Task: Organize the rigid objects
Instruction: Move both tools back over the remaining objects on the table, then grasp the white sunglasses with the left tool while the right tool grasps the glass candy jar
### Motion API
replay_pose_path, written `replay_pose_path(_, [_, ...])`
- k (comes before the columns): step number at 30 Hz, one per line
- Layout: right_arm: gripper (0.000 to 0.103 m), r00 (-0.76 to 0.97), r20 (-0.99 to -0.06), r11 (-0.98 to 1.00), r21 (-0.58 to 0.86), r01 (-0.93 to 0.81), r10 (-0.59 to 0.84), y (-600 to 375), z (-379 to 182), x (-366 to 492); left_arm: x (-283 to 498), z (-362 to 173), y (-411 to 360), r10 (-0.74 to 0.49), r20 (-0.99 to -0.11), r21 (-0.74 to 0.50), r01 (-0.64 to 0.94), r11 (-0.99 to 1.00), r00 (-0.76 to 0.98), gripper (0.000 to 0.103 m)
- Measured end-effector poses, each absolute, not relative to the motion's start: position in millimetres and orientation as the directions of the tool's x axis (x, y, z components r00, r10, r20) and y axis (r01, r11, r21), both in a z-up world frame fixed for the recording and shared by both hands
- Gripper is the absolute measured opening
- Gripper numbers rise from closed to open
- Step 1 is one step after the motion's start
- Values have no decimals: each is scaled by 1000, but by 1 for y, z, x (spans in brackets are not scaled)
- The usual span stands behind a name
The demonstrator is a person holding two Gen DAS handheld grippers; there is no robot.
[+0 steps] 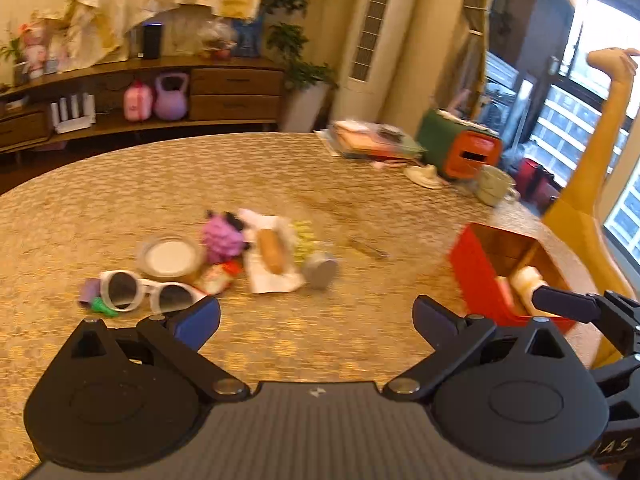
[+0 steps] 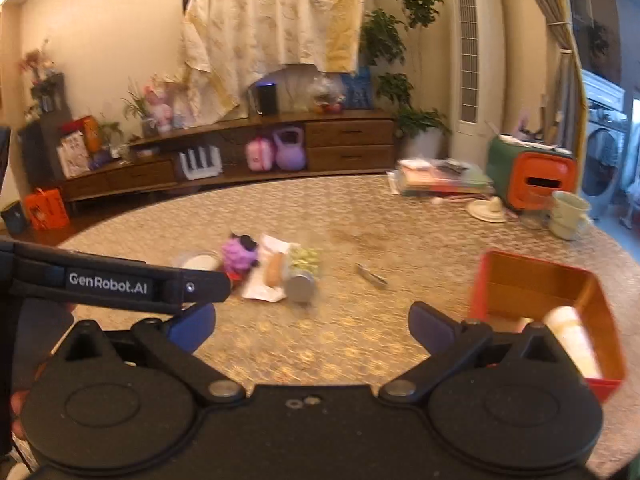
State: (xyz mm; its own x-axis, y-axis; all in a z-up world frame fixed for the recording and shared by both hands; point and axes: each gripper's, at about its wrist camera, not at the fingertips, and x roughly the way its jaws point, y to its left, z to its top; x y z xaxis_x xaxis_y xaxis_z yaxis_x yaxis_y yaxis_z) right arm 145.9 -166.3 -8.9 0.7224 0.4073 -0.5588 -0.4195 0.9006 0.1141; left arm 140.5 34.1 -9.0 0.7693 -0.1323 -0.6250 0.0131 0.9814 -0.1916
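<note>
Toys: blurred pile (image 1: 240,256) mid-desk (image 1: 360,340), left of the red box (image 1: 480,276).
Box contents: bottle (image 2: 572,336), partly hidden.
Left claw (image 1: 316,316): spread wide, empty, above desk.
Right claw (image 2: 310,322): spread wide, empty.

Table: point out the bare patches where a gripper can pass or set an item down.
Free: the table stretch between the silver can and the red box, apart from a small metal tool; also the strip in front of both open grippers. Crowded: the cluster from the white sunglasses to the can.
</note>
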Motion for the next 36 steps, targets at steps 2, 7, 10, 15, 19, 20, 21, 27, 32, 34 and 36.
replay_pose_path(2, [103,715,-562,899,132,-418,416,-161,-11,153,141,-14,47,-120,-630,-188,-1,982,767,103])
replay_pose_path(7, [103,685,-617,905,114,-410,388,-141,-15,176,146,-27,72,-114,-632,-188,-9,982,766,103])
replay_pose_path(10, [96,689,-626,909,80,-408,365,-131,-21,187,153,-35,81,-92,-645,-162,-18,987,759,103])
replay_pose_path(15, [95,680,-651,914,55,-401,337,-114,-31,210,164,-49,104,-69,-652,-167,-54,984,755,103])
replay_pose_path(19, [89,673,-672,923,39,-384,308,-101,-41,231,176,-58,125,-63,-659,-187,-82,979,749,103])
replay_pose_path(20, [87,671,-676,924,37,-382,304,-98,-43,236,178,-60,131,-62,-659,-192,-88,977,750,103])
replay_pose_path(21, [85,667,-681,924,36,-380,301,-95,-45,242,180,-63,137,-67,-657,-200,-88,976,751,103])
replay_pose_path(27, [80,654,-707,932,20,-361,268,-82,-58,267,193,-77,160,-43,-667,-191,-115,975,744,102])
replay_pose_path(32, [76,642,-725,934,6,-358,251,-74,-67,281,202,-82,173,-34,-671,-188,-125,974,741,102])
replay_pose_path(34, [75,638,-729,935,6,-355,247,-71,-70,286,204,-84,177,-32,-671,-188,-128,974,741,101])
replay_pose_path(36, [74,635,-734,936,5,-352,243,-69,-73,289,206,-87,181,-28,-675,-184,-131,974,737,99])
